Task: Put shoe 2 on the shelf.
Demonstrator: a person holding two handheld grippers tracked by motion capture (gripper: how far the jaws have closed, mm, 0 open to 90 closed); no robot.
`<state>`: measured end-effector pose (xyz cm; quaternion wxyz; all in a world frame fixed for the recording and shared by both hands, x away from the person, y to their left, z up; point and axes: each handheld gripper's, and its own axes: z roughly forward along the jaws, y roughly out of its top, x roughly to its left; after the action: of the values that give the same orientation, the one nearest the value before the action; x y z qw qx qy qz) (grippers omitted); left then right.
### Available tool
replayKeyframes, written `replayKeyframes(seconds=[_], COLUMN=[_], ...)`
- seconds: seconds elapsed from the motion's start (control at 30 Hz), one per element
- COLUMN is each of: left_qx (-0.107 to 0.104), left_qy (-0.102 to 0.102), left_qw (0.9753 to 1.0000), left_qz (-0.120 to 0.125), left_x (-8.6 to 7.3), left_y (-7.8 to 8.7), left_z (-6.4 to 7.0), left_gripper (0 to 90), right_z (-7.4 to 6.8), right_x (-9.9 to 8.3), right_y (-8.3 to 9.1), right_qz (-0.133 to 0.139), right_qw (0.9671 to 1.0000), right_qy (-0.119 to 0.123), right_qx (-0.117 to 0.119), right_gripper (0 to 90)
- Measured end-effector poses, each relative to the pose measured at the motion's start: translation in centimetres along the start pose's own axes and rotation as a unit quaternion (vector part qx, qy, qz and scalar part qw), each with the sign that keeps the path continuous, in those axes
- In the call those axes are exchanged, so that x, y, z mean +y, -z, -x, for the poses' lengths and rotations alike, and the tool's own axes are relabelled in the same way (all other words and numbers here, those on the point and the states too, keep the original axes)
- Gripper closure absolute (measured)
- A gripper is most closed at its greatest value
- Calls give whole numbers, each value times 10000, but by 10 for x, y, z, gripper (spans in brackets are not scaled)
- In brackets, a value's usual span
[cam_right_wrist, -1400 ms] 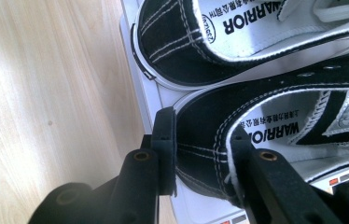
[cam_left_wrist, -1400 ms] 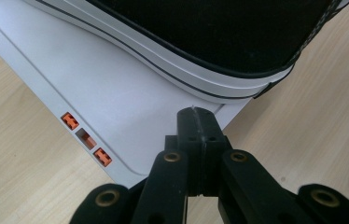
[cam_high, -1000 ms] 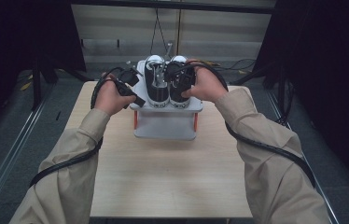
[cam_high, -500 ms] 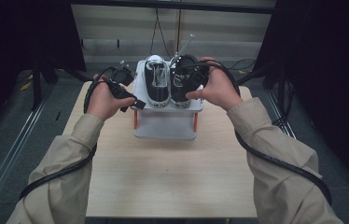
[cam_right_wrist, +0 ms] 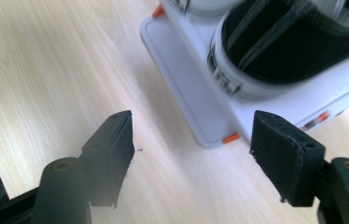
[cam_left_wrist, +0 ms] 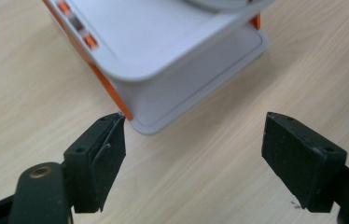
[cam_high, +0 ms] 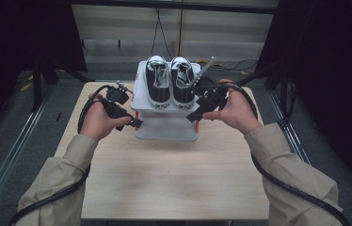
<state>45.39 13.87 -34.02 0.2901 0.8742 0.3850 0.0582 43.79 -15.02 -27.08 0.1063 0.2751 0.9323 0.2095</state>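
The surface (cam_high: 164, 179) carried a white two-tier rack (cam_high: 167, 127) at its far centre. A pair of black shoes (cam_high: 170, 82) stood on top. Left claw (cam_high: 134, 123) and right claw (cam_high: 192, 116), jaws apart and empty, flanked the rack.

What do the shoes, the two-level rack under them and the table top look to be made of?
Shoes: black uppers with a woven, canvas-like look, white glossy sole rims and toe caps, probably rubber, white laces. Rack: smooth matte light grey shelves with rounded moulded corners and orange connectors, most likely plastic. Table: pale wood-grain pattern with an even, flat finish; could be laminate or veneer rather than solid wood.
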Motion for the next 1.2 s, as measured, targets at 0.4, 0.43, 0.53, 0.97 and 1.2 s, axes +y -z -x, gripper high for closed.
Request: replayKeyframes(seconds=[0.4,0.43,0.53,0.97,1.2], left_qx=[-114,-115,-141,-244,-303], left_qy=[148,153,155,10,-64], left_qw=[9998,9998,9998,9991,9990], left_qz=[-94,-74,-73,-337,-308], left_x=[-43,-46,-58,-97,-114], left_y=[-25,-27,-33,-63,-71], left_z=[-4,-4,-2,5,10], left_gripper=[201,200,197,193,192], right_z=[-6,-7,-11,-23,-28], right_x=[-63,-67,-85,-148,-183], right_y=[-37,-39,-46,-67,-79], right_qz=[-84,-90,-67,-129,-125], right_qw=[9978,9977,9978,9957,9938], right_qy=[-486,-504,-542,-900,-1097], right_qx=[443,448,379,179,96], right_gripper=[250,250,234,195,175])
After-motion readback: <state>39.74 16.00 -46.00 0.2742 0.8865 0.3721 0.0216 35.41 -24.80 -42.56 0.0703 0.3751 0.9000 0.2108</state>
